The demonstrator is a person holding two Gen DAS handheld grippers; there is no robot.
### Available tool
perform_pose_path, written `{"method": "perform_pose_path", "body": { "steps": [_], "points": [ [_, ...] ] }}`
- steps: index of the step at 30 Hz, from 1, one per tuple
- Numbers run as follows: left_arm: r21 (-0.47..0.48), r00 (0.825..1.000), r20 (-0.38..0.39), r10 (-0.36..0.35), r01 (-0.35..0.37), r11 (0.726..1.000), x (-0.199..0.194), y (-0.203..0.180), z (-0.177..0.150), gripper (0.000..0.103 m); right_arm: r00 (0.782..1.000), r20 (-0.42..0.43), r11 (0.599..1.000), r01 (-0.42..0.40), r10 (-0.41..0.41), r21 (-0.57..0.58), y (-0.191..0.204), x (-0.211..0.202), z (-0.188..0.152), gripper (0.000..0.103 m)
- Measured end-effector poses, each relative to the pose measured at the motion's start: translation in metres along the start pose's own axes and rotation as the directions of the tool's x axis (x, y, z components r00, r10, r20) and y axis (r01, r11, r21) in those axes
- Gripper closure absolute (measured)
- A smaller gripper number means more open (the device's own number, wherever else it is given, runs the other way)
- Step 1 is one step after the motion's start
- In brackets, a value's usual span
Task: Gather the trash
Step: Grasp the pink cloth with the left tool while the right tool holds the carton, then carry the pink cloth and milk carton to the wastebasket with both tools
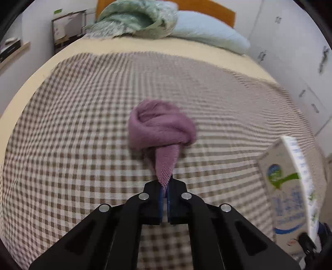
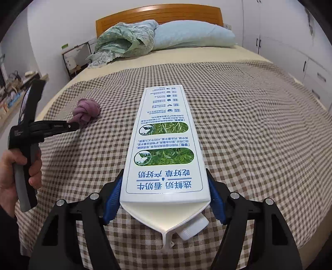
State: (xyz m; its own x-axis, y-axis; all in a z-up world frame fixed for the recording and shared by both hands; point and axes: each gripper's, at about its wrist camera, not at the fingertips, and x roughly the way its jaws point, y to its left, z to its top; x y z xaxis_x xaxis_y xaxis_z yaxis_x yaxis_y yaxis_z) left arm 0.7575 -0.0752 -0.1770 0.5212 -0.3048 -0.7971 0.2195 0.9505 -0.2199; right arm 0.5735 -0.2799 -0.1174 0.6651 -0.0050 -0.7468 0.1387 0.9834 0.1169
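Note:
A knotted purple cloth [image 1: 161,126] lies on the checked bedspread [image 1: 83,124]. My left gripper [image 1: 165,187] is shut on the cloth's near tail. In the right wrist view the cloth [image 2: 87,111] and the left gripper [image 2: 72,125] show at the left. My right gripper [image 2: 166,195] is shut on a white milk carton [image 2: 166,137] with green and blue print, gripping its sides near the capped top, and holds it lengthwise over the bed. The carton also shows at the right of the left wrist view [image 1: 290,187].
A green quilt [image 2: 124,41] and a pale blue pillow [image 2: 193,35] lie at the wooden headboard [image 2: 159,14]. A bedside rack [image 2: 72,60] and cluttered shelves [image 2: 12,91] stand at the left. White cabinets [image 2: 290,41] line the right wall.

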Motion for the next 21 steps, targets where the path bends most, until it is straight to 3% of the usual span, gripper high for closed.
{"method": "perform_pose_path", "body": {
  "steps": [6,11,18,21],
  "points": [
    [0.016,0.994,0.096,-0.056,0.055,0.998,-0.057,-0.011,-0.008,0.103,1.0,0.005,0.999,0.004,-0.005,0.035,-0.012,-0.01,0.001,0.035],
    [0.025,0.977,0.16,-0.143,0.141,0.99,-0.111,-0.027,-0.019,0.103,0.998,0.061,0.999,0.001,-0.003,0.039,-0.038,-0.061,-0.01,0.035],
    [0.169,0.944,0.208,-0.257,0.224,0.96,-0.194,-0.114,-0.062,0.103,0.988,0.095,0.991,0.121,-0.125,0.053,-0.133,-0.176,-0.057,0.035],
    [0.243,0.923,0.184,-0.337,0.289,0.926,-0.219,-0.168,-0.087,0.103,0.974,0.085,0.977,0.205,-0.209,0.059,-0.182,-0.226,-0.088,0.035]
  ]
}}
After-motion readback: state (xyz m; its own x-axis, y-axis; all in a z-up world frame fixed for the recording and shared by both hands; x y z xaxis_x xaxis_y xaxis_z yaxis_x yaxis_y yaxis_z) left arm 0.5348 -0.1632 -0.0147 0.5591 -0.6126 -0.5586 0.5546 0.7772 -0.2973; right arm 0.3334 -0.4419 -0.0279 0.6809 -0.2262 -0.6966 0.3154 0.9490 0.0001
